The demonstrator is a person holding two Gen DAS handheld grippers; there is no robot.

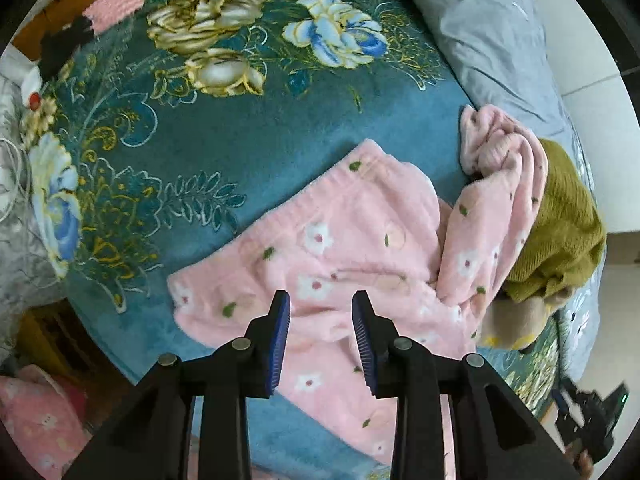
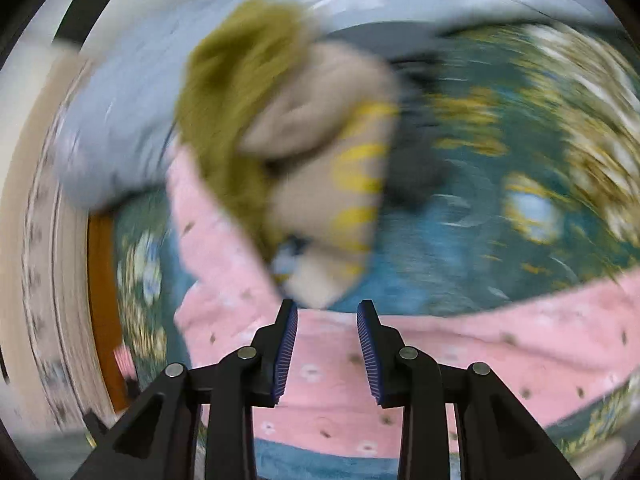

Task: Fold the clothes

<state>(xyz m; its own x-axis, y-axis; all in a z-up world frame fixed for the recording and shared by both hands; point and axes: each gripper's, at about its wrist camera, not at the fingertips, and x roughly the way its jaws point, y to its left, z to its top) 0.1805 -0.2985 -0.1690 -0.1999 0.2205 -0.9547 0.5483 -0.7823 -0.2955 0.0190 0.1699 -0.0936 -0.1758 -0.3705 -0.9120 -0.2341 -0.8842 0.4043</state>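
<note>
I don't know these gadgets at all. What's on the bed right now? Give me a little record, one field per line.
Surface: teal blanket with flowers
Garment being folded: pink flowered pyjama piece, spread mostly flat
Pile beside it: second pink flowered piece, olive-green sweater and a beige garment with yellow marks, all bunched together
Also on the bed: grey quilt
Left gripper: jaws open, above the pink piece, holding nothing
Right gripper: jaws open, holding nothing; its view is blurred

Right wrist view is motion-blurred throughout. The olive garment (image 1: 560,216) partly hides the beige item (image 1: 516,324) beneath it.
</note>
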